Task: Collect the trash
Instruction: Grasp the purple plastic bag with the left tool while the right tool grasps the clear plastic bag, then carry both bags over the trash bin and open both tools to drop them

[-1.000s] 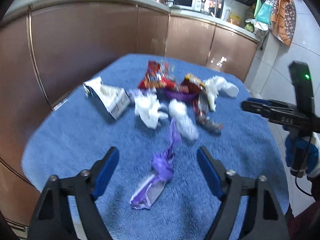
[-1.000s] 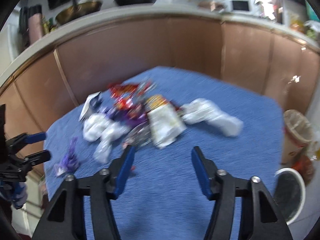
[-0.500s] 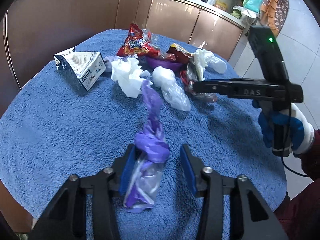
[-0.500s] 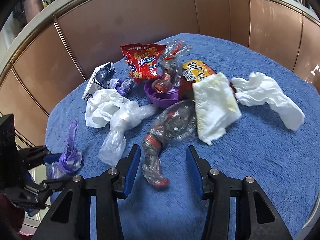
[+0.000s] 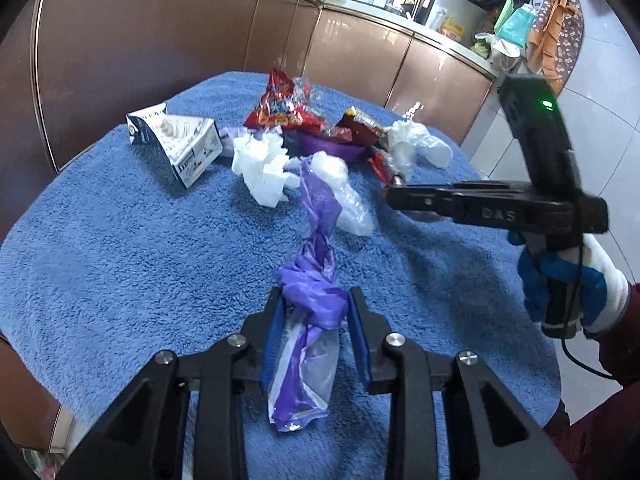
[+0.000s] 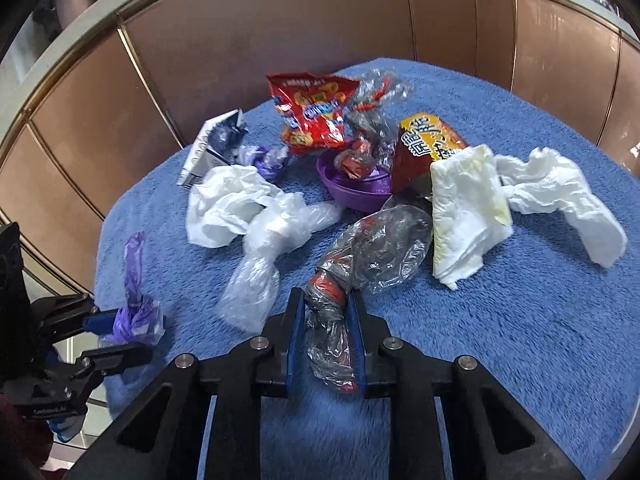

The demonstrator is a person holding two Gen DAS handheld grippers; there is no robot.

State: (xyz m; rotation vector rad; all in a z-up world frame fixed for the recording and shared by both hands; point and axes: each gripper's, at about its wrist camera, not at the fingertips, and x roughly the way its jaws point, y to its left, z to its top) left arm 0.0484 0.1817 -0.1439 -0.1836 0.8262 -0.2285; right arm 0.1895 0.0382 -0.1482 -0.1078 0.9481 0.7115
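Trash lies piled on a round table under a blue towel (image 5: 120, 260). My left gripper (image 5: 314, 296) is closing on a knotted purple plastic bag (image 5: 318, 216), and both blue pads touch the knot. The bag's tail trails away toward the pile. My right gripper (image 6: 325, 300) is closing on a twisted clear wrapper with red print (image 6: 380, 248), its pads pressing the twisted end. In the left wrist view the right gripper (image 5: 394, 196) reaches in from the right, held by a gloved hand (image 5: 568, 280). The right wrist view shows the left gripper (image 6: 116, 332) on the purple bag (image 6: 136, 316) at far left.
Beyond the grippers lie a milk carton (image 5: 176, 144), crumpled white tissue (image 5: 260, 164), a knotted clear bag (image 6: 264, 256), a red snack bag (image 6: 312, 116), a purple bowl (image 6: 352, 188), a yellow-red snack bag (image 6: 424, 144) and white napkins (image 6: 468, 216). Brown cabinets curve behind the table.
Both grippers came down to the towel and their jaws narrowed. The left closed onto the purple bag's knot, the right onto the clear wrapper's twisted end.
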